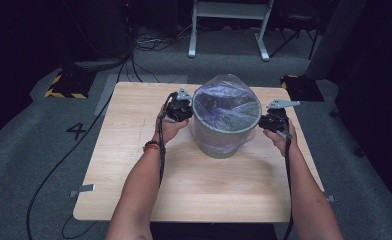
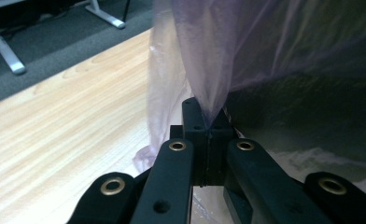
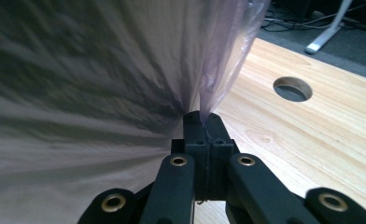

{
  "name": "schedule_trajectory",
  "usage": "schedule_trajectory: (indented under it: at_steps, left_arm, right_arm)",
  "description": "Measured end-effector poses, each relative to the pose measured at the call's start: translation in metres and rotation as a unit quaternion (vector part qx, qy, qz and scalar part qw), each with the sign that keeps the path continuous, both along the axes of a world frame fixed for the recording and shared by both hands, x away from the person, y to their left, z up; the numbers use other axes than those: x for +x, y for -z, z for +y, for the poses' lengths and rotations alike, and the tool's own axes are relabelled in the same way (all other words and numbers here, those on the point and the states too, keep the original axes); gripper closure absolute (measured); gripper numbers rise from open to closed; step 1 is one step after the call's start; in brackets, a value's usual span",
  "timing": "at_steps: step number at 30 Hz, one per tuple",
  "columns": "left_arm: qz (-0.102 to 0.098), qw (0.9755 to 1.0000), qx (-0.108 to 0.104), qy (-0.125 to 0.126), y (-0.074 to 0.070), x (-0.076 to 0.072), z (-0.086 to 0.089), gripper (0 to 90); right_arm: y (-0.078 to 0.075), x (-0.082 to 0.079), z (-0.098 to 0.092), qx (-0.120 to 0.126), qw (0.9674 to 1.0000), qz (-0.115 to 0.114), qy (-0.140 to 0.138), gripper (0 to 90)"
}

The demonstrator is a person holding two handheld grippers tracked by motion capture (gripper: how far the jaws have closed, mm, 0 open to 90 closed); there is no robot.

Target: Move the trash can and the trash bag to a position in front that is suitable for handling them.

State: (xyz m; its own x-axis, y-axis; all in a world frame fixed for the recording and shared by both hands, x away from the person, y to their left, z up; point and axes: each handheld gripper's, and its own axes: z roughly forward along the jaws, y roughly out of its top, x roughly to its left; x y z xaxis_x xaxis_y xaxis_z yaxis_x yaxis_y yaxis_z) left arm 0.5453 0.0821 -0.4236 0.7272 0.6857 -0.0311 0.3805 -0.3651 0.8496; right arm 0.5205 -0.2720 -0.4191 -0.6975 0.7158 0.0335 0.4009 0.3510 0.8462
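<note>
You are holding two grippers, one in each hand, and both are pinching the same thing: one thin, translucent purple bag (image 1: 227, 102) that is lining one grey bin (image 1: 219, 145). The bin is standing upright near the middle of the far half of the one wooden desk (image 1: 134, 150), and the bag's film is draping over its rim and down its sides. Your left gripper (image 1: 180, 111) is sitting just beside the bin's left side, and in the left gripper view its jaws are pressing together on a gathered fold of the bag (image 2: 209, 70), with the film rising in a point from between them. Your right gripper (image 1: 273, 120) is sitting just beside the bin's right side, and in the right gripper view its jaws are likewise clamping a fold of the bag (image 3: 214, 70), the plastic fanning out in taut creases. Whether either gripper is also touching the bin's rim is hard to tell, since the film is covering it. One round hole (image 3: 292, 88) is showing in the desk top beyond your right gripper.
</note>
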Motion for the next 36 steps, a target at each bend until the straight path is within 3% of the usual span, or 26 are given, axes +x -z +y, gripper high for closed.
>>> schedule_trajectory:
  at_steps: [5,8,11,17,20,23,26,29,35,36]
  left_arm:
    - [0.017,0.9998,-0.007,0.007,0.010,-0.001,-0.002,90.0]
    - [0.022,0.9996,-0.012,0.014,0.012,-0.003,-0.001,90.0]
    - [0.026,0.9993,-0.009,0.025,0.012,-0.008,0.001,90.0]
    - [0.015,0.9976,0.006,0.068,0.011,-0.031,0.011,90.0]
    - [0.006,0.9981,0.004,0.061,0.009,-0.038,0.019,90.0]
    - [-0.004,0.9991,-0.021,0.037,0.005,-0.036,0.029,90.0]
    - [-0.018,0.9991,-0.034,0.018,0.003,-0.033,0.034,90.0]
    - [-0.009,0.9994,-0.033,0.006,0.006,-0.028,0.032,90.0]
    - [0.028,0.9992,-0.029,0.000,0.020,-0.017,0.021,90.0]
    - [0.038,0.9991,-0.020,0.001,0.024,-0.015,0.017,90.0]
  right_arm:
    - [0.011,0.001,-0.001,0.009,0.9998,0.019,0.002,90.0]
    - [0.015,-0.001,-0.005,0.032,0.9991,0.026,-0.004,90.0]
    - [0.016,-0.005,-0.005,0.032,0.9990,0.029,-0.010,90.0]
    - [0.019,-0.024,-0.007,0.040,0.9975,0.028,-0.050,90.0]
    - [0.017,-0.031,-0.003,0.029,0.9973,0.025,-0.062,90.0]
    - [0.011,-0.032,-0.003,0.022,0.9988,0.006,-0.043,90.0]
    - [0.001,-0.030,-0.012,0.068,0.9976,-0.009,-0.008,90.0]
    - [-0.002,-0.023,-0.016,0.089,0.9956,-0.013,0.024,90.0]
    - [0.013,-0.008,-0.006,0.091,0.9950,0.027,0.033,90.0]
    - [0.015,-0.007,-0.004,0.085,0.9953,0.034,0.032,90.0]
